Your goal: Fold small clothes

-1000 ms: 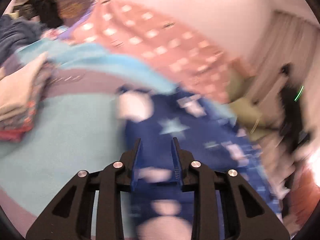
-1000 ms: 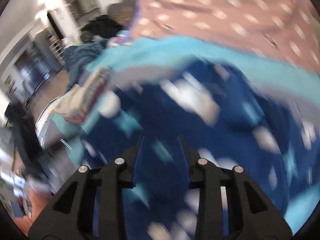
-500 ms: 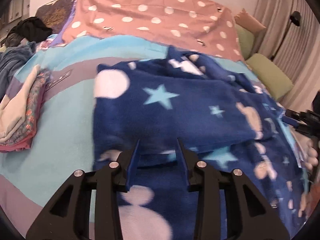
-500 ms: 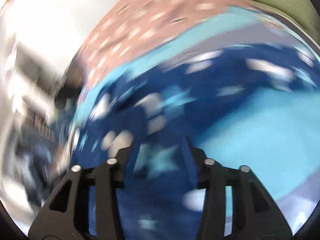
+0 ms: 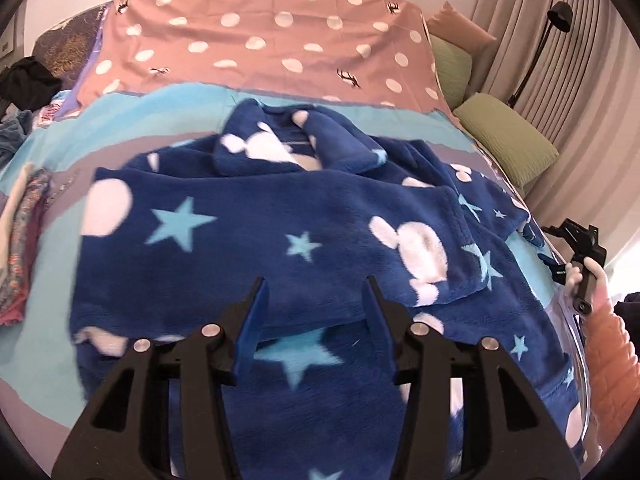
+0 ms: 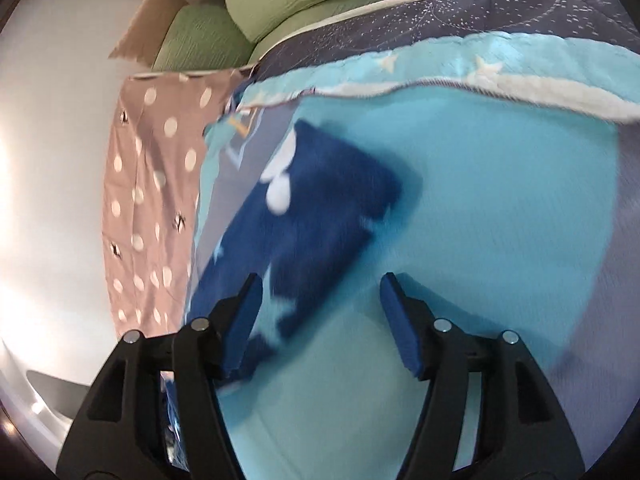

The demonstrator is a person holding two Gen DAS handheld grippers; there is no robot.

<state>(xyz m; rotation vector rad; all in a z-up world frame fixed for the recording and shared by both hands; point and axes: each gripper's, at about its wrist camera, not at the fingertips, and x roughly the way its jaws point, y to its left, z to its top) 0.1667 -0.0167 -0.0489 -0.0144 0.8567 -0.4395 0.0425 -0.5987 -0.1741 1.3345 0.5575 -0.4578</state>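
The left tool (image 5: 316, 300) hangs over a blue fuzzy garment (image 5: 280, 240) with light blue stars and white shapes on it. Its two fingers are partly apart and are opening more. They hold nothing; the garment lies under and in front of them, and I cannot tell if the tips touch it. The garment is spread on a bed, on top of a light blue blanket (image 5: 120, 112). One part of it is folded over the rest, just ahead of the left tool. Past the garment, far from the tool, is a pink cloth with white dots (image 5: 260, 40). Off to the tool's left side is a small pile of folded clothes (image 5: 20, 232). To its right are green pillows (image 5: 504, 136).

The right tool (image 6: 320, 304) has its fingers wide apart and they are opening too. Nothing is gripped between them. A blue part of the garment (image 6: 320, 208) lies just ahead of it and toward its left finger, on the light blue blanket (image 6: 500, 200). This picture is blurry.

In the left view, a hand (image 5: 592, 276) holds the right tool (image 5: 576, 240) at the far right edge of the bed.
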